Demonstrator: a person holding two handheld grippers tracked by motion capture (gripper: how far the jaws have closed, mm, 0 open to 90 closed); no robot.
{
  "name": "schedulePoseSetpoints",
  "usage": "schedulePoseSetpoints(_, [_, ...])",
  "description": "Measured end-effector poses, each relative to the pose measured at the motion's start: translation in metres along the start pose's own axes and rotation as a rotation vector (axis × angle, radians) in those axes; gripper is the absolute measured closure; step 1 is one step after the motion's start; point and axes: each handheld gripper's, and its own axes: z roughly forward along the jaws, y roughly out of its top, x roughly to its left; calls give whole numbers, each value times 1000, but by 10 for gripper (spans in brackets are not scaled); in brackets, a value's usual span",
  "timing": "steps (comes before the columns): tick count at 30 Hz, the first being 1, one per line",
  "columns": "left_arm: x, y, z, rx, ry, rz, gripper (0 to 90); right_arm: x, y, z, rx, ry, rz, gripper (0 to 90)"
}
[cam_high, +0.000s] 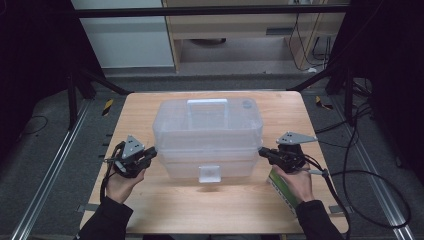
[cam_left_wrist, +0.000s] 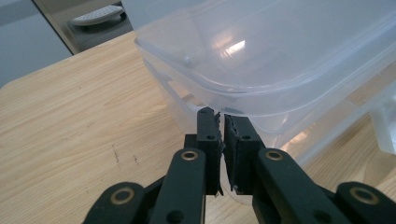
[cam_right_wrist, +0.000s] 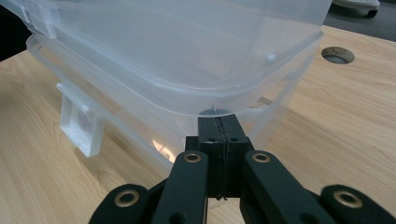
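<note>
A clear plastic storage box (cam_high: 207, 127) with a lid and a top handle (cam_high: 207, 102) stands in the middle of the wooden table (cam_high: 150, 107). My left gripper (cam_high: 152, 154) is at the box's front left corner. Its jaws are nearly together, and their tips (cam_left_wrist: 222, 116) touch the underside of the lid's rim (cam_left_wrist: 243, 95). My right gripper (cam_high: 261, 151) is at the front right corner. Its jaws are pressed together, and their tips (cam_right_wrist: 219, 120) sit under the lid's rim (cam_right_wrist: 205, 100). I cannot tell whether either gripper pinches any plastic.
A white latch (cam_high: 209, 173) hangs at the middle of the box's front wall. A flat green and white object (cam_high: 282, 189) lies on the table under the right hand. A round cable hole (cam_right_wrist: 337, 54) is in the tabletop beyond the box. Cables trail off the right edge.
</note>
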Motion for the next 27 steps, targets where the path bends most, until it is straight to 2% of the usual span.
schedulePoseSetpoints(16, [0, 3, -2, -21, 17, -3, 848, 0, 4, -5, -13, -2, 0, 897])
schedulePoseSetpoints(27, [1, 8, -1, -38, 46, -6, 842, 1, 7, -6, -50, -20, -12, 886])
